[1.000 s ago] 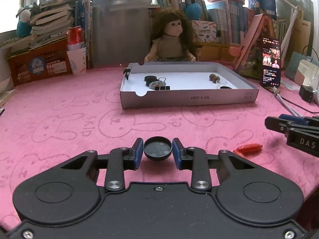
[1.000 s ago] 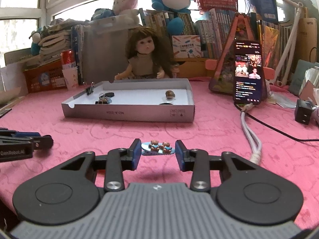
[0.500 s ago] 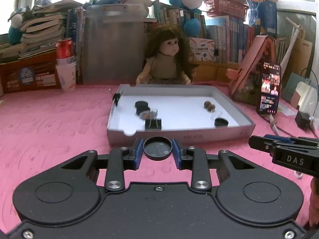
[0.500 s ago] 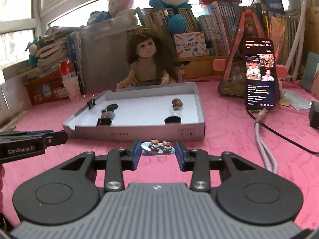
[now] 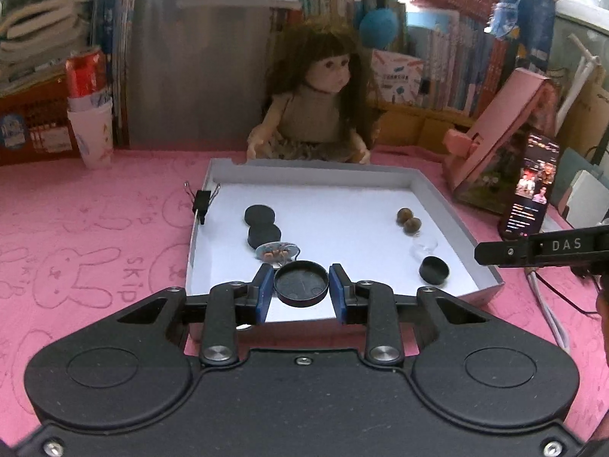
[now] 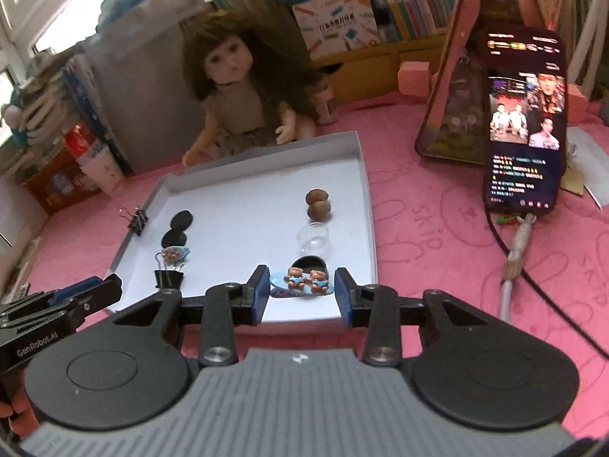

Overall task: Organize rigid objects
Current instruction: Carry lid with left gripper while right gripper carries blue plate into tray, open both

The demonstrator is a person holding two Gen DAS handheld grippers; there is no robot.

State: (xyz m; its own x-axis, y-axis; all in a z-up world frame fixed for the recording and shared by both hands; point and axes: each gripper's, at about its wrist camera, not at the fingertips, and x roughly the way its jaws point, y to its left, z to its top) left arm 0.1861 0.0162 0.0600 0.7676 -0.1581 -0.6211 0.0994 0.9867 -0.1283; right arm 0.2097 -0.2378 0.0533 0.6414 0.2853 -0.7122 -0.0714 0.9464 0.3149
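My left gripper (image 5: 301,285) is shut on a round black cap (image 5: 300,283) and holds it over the near edge of the white cardboard tray (image 5: 434,194). My right gripper (image 6: 302,285) is shut on a blue hair clip with two small bears (image 6: 302,282), over the near right part of the same tray (image 6: 365,175). In the tray lie black caps (image 5: 263,234), another bear clip (image 5: 276,250), a binder clip (image 6: 168,277), two brown nuts (image 6: 319,205) and a clear lid (image 6: 313,237). Another binder clip (image 5: 201,202) grips the tray's left wall.
A doll (image 5: 319,106) sits behind the tray. A lit phone (image 6: 524,122) leans on a pink stand at the right, its cable (image 6: 514,262) trailing over the pink cloth. A cup and red can (image 5: 91,122) stand at the back left. Books and boxes line the back.
Both grippers have moved forward and up, from above the pink cloth to over the tray's near edge, each still holding its object.
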